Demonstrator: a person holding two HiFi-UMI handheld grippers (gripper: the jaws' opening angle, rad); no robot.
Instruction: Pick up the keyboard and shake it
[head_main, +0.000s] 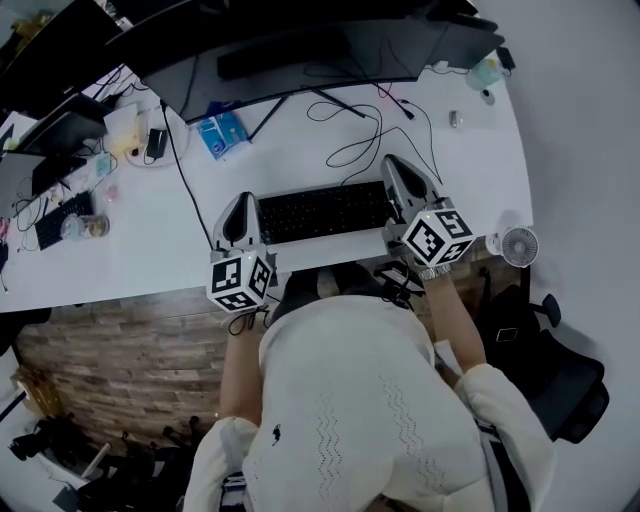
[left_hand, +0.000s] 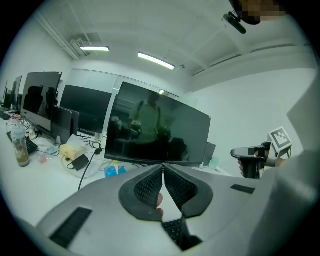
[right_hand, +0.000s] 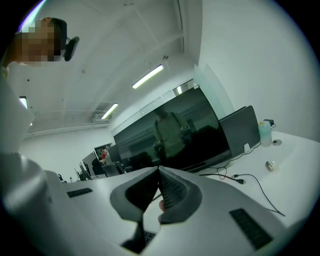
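Observation:
A black keyboard (head_main: 322, 212) hangs level above the front of the white desk (head_main: 140, 255), carried by its two short ends. My left gripper (head_main: 241, 205) is shut on its left end and my right gripper (head_main: 395, 170) on its right end. In the left gripper view the jaw tips of my left gripper (left_hand: 163, 167) meet, with a strip of the keyboard's keys (left_hand: 174, 231) showing low between the jaws. In the right gripper view my right gripper (right_hand: 159, 170) looks the same, a dark edge of the keyboard (right_hand: 148, 236) deep between its jaws.
A wide dark monitor (head_main: 300, 50) stands behind the keyboard, with loose black cables (head_main: 370, 140) trailing in front of it. A blue pack (head_main: 222, 133) and desk clutter (head_main: 100, 170) lie to the left. A small white fan (head_main: 518, 245) and a black chair (head_main: 560, 370) are at the right.

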